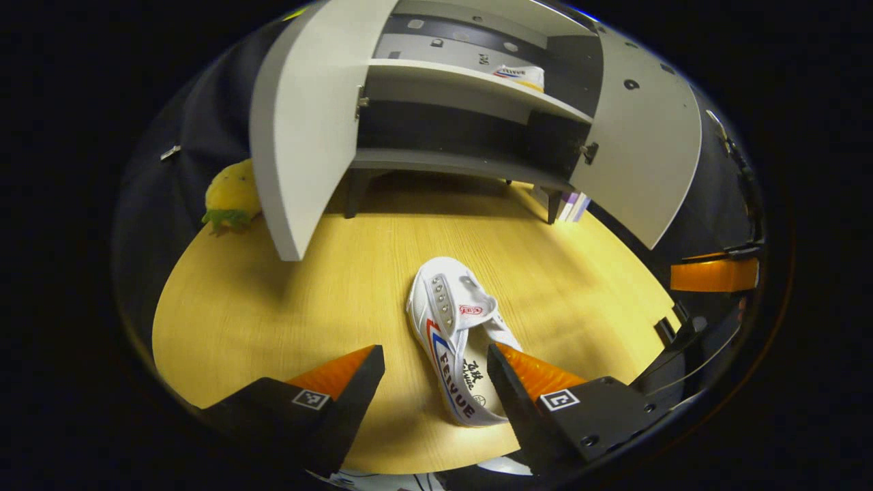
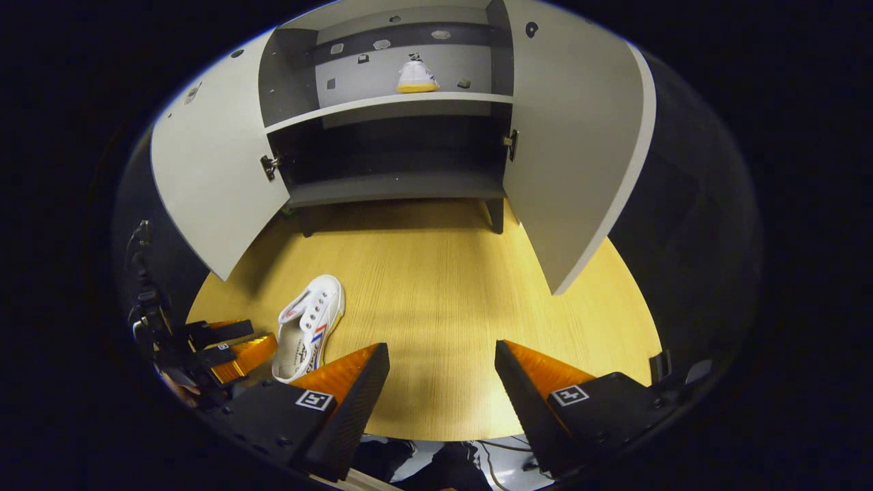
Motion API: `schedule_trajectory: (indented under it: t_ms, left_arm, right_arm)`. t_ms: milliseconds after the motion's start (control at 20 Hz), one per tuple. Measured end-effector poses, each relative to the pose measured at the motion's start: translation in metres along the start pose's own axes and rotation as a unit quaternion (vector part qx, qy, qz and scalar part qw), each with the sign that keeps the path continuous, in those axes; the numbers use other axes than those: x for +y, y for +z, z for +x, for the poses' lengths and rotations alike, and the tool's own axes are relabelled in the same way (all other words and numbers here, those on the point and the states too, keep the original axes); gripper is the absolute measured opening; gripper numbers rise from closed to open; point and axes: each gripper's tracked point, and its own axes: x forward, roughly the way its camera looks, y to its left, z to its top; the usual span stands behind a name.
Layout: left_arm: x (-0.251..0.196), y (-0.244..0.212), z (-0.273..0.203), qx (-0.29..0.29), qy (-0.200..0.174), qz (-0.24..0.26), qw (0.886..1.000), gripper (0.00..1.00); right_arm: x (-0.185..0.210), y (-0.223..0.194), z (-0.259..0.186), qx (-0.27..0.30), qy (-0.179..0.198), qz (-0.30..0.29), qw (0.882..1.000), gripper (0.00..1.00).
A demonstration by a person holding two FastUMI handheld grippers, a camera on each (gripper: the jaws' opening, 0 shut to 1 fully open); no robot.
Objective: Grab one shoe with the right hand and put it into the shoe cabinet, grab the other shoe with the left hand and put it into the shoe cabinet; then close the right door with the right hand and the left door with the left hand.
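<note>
shoe [image 1: 453,334] lying on surface [image 1: 273,307], heel partly between left claw [image 1: 436,372] fingers – spread, gripping nothing | other shoe [image 2: 417,76] sitting on cabinet shelf [image 2: 389,102] | right claw [image 2: 442,372] hanging open, idle | advising: pinching the heel wall squarely – lifting level.

Staged recording booth, not a real home: small grey shoe cabinet [image 2: 395,136] on a wooden tabletop [image 2: 436,286], dark cloth walls [image 2: 682,225] all around.
</note>
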Motion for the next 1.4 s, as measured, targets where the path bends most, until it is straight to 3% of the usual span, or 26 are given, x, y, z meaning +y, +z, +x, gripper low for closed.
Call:
schedule_trajectory:
  t_ms: [350, 450, 600, 800, 950, 1100, 1400]
  left_arm:
    - [0.018, -0.006, 0.06, 0.013, 0.058, 0.009, 0.998, 0.93]
    - [0.014, -0.001, 0.069, 0.008, 0.053, 0.005, 0.999, 0.85]
    - [0.005, 0.002, 0.081, 0.012, 0.038, 0.017, 0.999, 0.6]
    - [0.01, 0.005, 0.083, 0.022, 0.049, 0.014, 0.998, 0.46]
    - [0.02, 0.011, 0.088, 0.027, 0.073, 0.021, 0.997, 0.35]
    - [0.029, 0.014, 0.088, 0.036, 0.109, 0.024, 0.993, 0.07]
    - [0.011, 0.05, 0.055, 0.008, 0.12, -0.02, 0.992, 0.06]
  right_arm:
    - [-0.007, -0.025, -0.025, 0.003, -0.031, 0.043, 0.999, 0.99]
    - [-0.014, -0.023, -0.034, -0.008, -0.041, 0.048, 0.998, 0.99]
    - [-0.022, -0.007, -0.051, -0.051, -0.051, 0.061, 0.996, 0.99]
    - [-0.031, 0.001, -0.058, -0.073, -0.057, 0.059, 0.994, 0.99]
    - [-0.038, 0.003, -0.058, -0.075, -0.056, 0.054, 0.994, 0.99]
    - [-0.046, 0.012, -0.064, -0.09, -0.054, 0.052, 0.993, 0.99]
    - [-0.062, 0.028, -0.066, -0.117, -0.029, 0.01, 0.993, 0.99]
